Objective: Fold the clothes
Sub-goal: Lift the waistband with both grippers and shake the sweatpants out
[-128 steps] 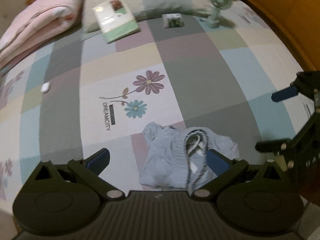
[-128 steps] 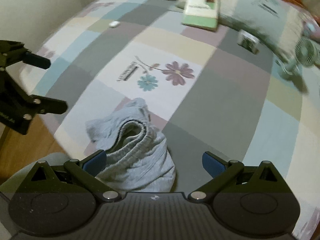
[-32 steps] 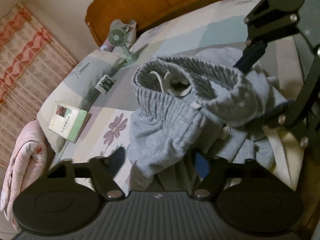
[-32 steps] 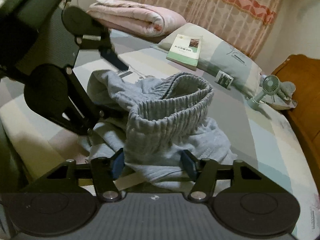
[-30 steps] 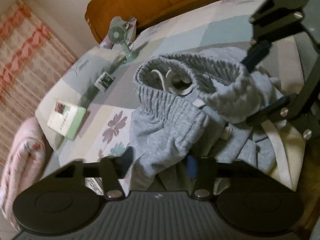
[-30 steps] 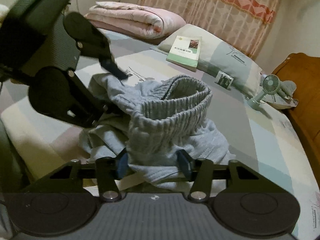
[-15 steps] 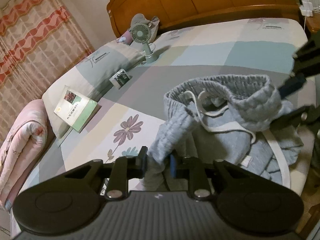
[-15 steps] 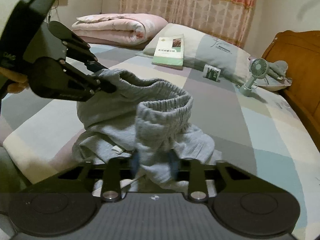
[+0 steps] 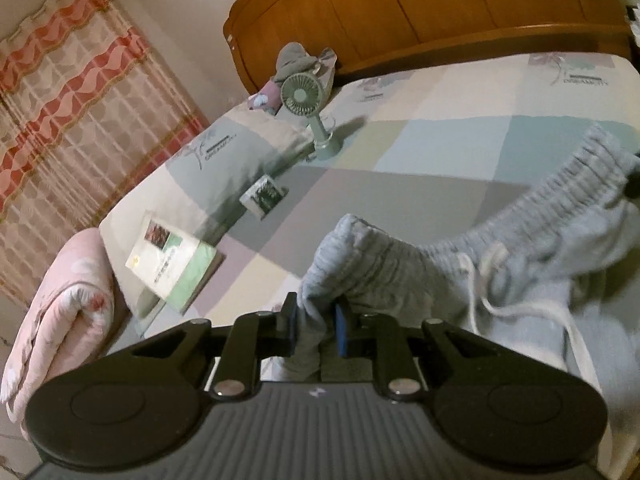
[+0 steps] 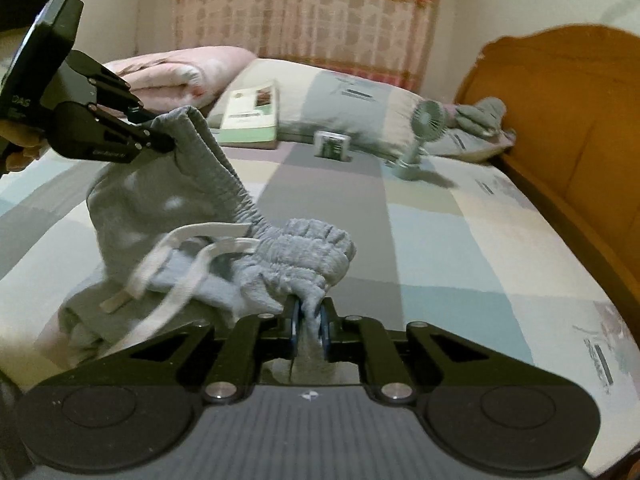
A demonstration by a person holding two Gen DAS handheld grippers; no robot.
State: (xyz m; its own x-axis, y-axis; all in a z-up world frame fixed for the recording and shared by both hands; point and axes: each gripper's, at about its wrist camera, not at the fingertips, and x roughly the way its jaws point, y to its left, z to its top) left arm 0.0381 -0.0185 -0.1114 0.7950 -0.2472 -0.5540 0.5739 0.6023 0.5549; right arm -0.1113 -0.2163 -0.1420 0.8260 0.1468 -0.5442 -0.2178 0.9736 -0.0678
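Hidden, cropped and blurred parts

The sweatpants (image 9: 520,248) ran off the left view's right edge, legs unseen; the drawstring (image 10: 180,264) was smeared by blur. The book's (image 10: 252,114) cover text was too small to read, and the right hand-held gripper (image 9: 634,188) showed only a dark tip.

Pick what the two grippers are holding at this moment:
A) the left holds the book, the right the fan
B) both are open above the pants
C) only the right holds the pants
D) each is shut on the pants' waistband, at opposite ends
D: the left gripper and the right gripper each pinch grey fabric of the pants at the ribbed waistband, which stretches between them.
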